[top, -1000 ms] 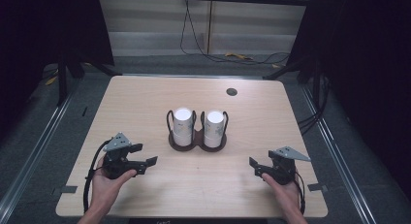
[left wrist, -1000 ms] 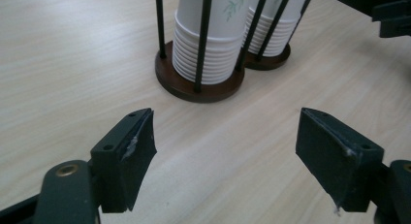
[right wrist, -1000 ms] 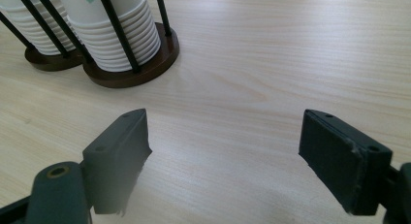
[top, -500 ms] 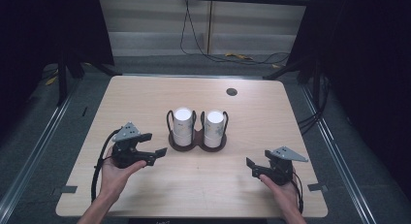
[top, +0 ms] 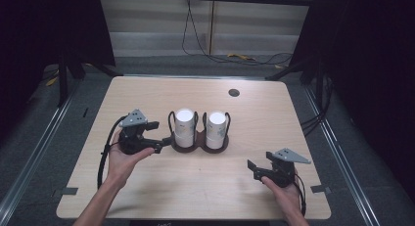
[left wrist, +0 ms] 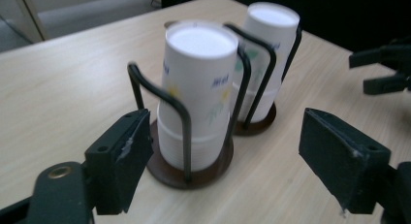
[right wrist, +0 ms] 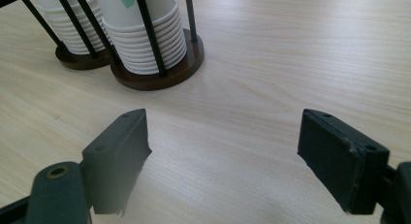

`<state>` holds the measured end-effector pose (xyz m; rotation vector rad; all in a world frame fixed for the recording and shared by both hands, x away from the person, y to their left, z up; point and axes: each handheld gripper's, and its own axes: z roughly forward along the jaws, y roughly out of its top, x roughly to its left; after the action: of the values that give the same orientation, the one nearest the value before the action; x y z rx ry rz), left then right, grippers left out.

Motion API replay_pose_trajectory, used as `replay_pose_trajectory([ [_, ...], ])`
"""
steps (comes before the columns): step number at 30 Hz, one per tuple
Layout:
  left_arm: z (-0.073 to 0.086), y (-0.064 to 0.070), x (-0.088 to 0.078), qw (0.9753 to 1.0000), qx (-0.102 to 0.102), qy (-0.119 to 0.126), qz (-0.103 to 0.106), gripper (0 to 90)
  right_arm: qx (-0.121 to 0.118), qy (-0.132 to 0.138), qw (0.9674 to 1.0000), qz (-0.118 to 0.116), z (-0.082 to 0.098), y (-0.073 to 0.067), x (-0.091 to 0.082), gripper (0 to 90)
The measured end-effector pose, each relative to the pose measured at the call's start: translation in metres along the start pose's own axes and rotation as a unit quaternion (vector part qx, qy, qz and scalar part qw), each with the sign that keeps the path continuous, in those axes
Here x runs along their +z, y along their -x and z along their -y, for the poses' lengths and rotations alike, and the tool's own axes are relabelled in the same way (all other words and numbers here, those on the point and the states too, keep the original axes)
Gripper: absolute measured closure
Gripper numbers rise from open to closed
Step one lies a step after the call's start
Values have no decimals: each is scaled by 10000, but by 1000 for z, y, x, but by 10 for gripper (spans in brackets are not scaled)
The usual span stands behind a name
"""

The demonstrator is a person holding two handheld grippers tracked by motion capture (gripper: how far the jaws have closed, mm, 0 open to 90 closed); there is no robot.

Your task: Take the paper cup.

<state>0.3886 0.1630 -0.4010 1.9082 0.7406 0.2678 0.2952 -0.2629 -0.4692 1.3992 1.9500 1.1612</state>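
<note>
The right gripper, held in a hand at the near right edge of the desk, sits low over bare wood with its jaws spread wide and nothing between them, well apart from the cup holder. Across the desk, the left gripper is held in the person's left hand just beside the holder's left end; its jaws have just been closing a little yet stand wide, with nothing pressed between them, and its near jaw appears to reach the holder's base, though the high view is too small to tell whether they touch. In the left gripper view the nearer stack of paper cups stands upright just beyond the jaw tips, inside black wire loops rising from a dark round base. A second stack of paper cups stands upright in the adjoining ring behind it, and the two stacks sit side by side near the middle of the desk. Farther back, a small dark round grommet lies near the far edge, and beyond the desk cables trail across the floor
</note>
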Motion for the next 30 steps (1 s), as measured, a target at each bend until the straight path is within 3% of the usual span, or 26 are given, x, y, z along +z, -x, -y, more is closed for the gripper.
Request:
replay_pose_trajectory([
  [9, -24, -7, 12, 10000, 56, -6, 27, 253, 28, -49, 10000, -33, 0, 2, 0, 186],
  [12, -34, -9, 17, 9999, 160, -18, 38, 264, 14, -60, 10000, -53, 0, 1, 1, 186],
  [15, -43, -11, 24, 9997, 165, -70, 144, 263, 35, -54, 10000, -58, 0, 1, 1, 185],
  [27, -56, -16, 54, 9993, 183, -236, 231, 220, 20, -57, 9999, -84, 0, 1, 1, 185],
  [30, -58, -16, 59, 9989, 213, -374, 209, 219, 8, -62, 9999, -88, 0, 1, 1, 186],
])
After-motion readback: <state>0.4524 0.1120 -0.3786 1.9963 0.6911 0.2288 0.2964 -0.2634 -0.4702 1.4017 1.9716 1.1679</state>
